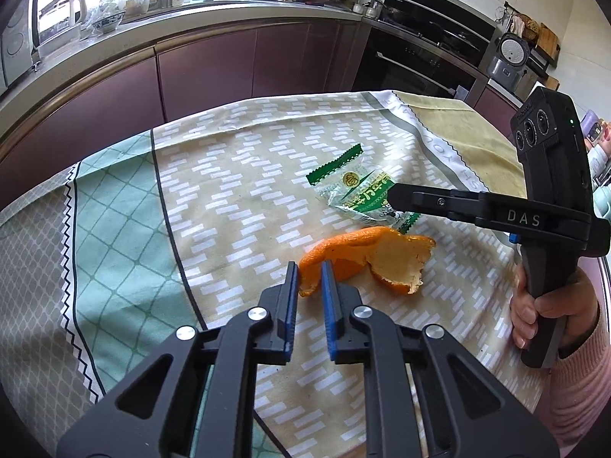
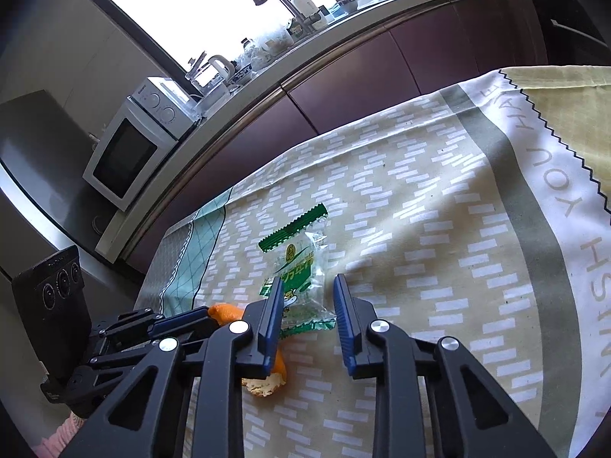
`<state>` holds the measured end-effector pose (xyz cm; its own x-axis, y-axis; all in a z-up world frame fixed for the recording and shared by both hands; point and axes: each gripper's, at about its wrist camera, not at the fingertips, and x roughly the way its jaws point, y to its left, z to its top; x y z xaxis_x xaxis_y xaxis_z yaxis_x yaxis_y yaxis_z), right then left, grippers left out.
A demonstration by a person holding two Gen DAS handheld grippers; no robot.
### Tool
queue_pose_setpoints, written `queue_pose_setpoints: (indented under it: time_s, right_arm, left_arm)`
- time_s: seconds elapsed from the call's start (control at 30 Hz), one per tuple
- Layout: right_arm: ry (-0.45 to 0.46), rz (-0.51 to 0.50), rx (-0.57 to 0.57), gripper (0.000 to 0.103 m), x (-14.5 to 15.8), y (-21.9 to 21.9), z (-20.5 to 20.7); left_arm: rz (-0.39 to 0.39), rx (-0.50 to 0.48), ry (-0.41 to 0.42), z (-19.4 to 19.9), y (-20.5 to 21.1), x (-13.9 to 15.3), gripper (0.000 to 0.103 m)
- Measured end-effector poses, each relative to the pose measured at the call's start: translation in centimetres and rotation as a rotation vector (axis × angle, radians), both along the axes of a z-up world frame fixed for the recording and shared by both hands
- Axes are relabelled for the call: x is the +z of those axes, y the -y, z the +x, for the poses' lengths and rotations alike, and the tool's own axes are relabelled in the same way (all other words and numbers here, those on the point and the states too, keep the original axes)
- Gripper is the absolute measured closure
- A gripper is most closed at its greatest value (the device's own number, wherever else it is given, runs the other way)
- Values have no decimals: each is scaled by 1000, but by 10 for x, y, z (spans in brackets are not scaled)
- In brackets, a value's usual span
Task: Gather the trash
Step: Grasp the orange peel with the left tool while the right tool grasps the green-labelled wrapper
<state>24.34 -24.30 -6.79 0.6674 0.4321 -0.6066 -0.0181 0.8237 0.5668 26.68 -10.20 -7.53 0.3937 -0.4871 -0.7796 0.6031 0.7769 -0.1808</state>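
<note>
An orange peel [image 1: 366,255] lies on the patterned tablecloth [image 1: 229,198]. A clear and green snack wrapper [image 1: 355,187] lies just behind it. My left gripper [image 1: 310,267] is slightly open, its blue pads on either side of the peel's left edge. My right gripper [image 2: 308,286] is open, its jaws on either side of the wrapper's [image 2: 301,267] near end. The right gripper also shows in the left wrist view [image 1: 393,195], its tip over the wrapper. The peel [image 2: 267,378] sits partly hidden under my right gripper's left finger.
A kitchen counter [image 1: 198,19] with purple cabinets runs behind the table, crowded with dishes. An oven [image 1: 420,57] stands at the back right. A white microwave [image 2: 133,149] sits on the counter at the left. The table's far edge [image 1: 267,103] is close behind the wrapper.
</note>
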Motion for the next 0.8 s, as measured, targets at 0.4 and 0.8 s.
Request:
queue_pose_setpoints:
  time_s: [0.4,0.8]
  right_arm:
    - [38,30,-17,85,7,10,-16]
    - [-11,57,17,82,-4,5,-5]
  left_arm:
    - [9,-1,23,-18,-8,6,92]
    - [35,-7,-7,-10,3,-3,82]
